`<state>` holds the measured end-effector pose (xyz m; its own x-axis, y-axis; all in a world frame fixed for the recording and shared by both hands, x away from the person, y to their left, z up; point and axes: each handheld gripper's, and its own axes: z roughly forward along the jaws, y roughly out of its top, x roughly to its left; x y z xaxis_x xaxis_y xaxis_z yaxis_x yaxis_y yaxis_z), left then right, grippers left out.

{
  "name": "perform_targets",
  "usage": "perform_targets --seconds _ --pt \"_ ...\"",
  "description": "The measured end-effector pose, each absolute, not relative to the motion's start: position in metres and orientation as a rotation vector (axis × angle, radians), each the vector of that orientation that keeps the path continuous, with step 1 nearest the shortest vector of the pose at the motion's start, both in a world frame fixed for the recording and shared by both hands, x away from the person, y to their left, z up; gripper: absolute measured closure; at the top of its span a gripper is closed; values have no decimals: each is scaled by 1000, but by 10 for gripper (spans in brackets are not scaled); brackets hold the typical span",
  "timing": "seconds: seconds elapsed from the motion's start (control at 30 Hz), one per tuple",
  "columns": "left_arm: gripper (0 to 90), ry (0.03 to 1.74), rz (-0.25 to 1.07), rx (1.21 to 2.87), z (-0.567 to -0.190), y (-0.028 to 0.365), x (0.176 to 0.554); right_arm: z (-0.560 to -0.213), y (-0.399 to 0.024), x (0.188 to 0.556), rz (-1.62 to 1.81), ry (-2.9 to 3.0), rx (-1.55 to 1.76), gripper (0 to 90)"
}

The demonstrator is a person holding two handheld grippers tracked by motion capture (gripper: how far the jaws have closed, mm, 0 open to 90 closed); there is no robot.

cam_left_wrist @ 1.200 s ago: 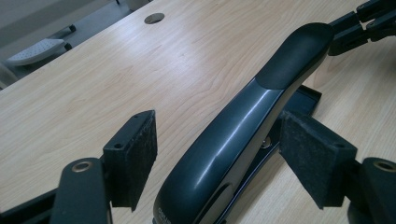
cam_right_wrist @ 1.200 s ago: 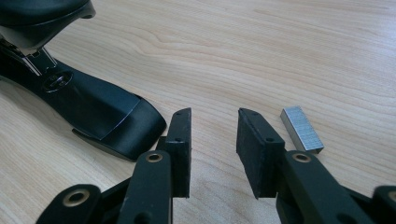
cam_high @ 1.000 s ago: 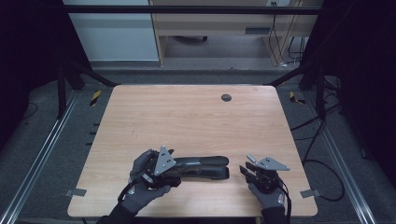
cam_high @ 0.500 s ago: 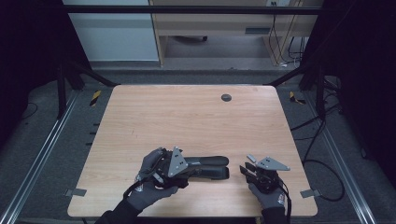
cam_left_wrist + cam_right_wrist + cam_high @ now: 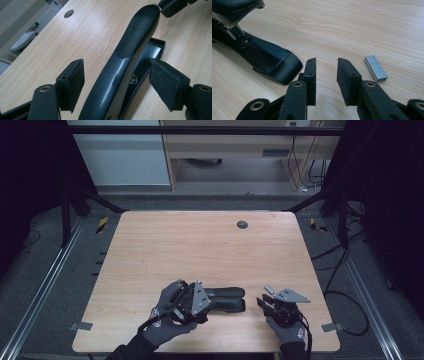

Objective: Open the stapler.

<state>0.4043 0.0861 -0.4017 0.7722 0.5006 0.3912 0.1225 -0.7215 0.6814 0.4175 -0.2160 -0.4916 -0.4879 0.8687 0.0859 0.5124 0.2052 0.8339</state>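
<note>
A black stapler [image 5: 227,299] lies on the wooden table [image 5: 200,245] near its front edge, its top arm raised off the base. My left gripper [image 5: 212,301] stands open around the stapler's rear end. In the left gripper view the stapler [image 5: 135,42] runs between the two pads [image 5: 72,85] with a gap on each side. My right gripper [image 5: 265,301] is open to the right of the stapler's nose [image 5: 262,55]. Its jaws have just been closing a little, with nothing between them. A small strip of staples [image 5: 375,68] lies on the wood just beside the right pad.
A round cable hole [image 5: 242,224] sits at the far middle of the table. Bare wood stretches from the stapler to the far edge. Dark frame posts and cables stand around the table, and a desk stands beyond it.
My left gripper has slid to the right along the stapler's rear end. The right gripper has stayed where it was.
</note>
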Motion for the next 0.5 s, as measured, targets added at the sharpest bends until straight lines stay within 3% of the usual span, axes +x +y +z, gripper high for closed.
perform_targets --seconds 0.5 --pt "284 409 899 2320 -411 66 398 -492 -216 417 1206 2083 1291 698"
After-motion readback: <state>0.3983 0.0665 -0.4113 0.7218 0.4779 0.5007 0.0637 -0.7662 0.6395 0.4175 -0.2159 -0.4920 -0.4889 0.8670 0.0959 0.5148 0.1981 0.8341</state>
